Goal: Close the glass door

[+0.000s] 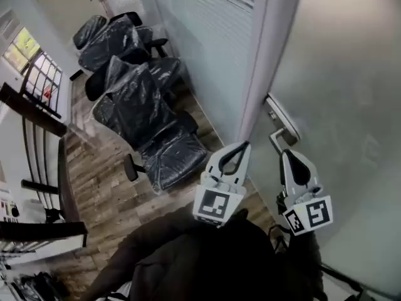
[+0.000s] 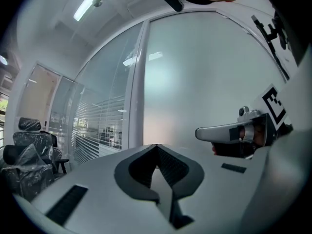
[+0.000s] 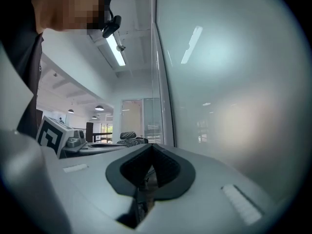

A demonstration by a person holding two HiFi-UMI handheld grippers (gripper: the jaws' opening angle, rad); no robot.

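Note:
The frosted glass door (image 1: pixel 338 74) fills the right of the head view, its edge against the pale upright frame (image 1: pixel 260 61). A silver lever handle (image 1: pixel 282 119) sticks out from the door at that edge. My left gripper (image 1: pixel 237 148) is shut and empty, its tip just below and left of the handle, near the frame. My right gripper (image 1: pixel 293 157) is shut too, pointing at the glass right under the handle. In the left gripper view the handle (image 2: pixel 222 132) shows to the right of the closed jaws (image 2: pixel 156 147). In the right gripper view, frosted glass (image 3: pixel 234 91) lies just beyond the gripper (image 3: pixel 151 147).
Several office chairs wrapped in plastic (image 1: pixel 144 111) stand on the wooden floor (image 1: pixel 100 187) to the left of the door. A glass wall with blinds (image 1: pixel 207 17) runs behind them. A dark railing (image 1: pixel 44 143) lines the far left.

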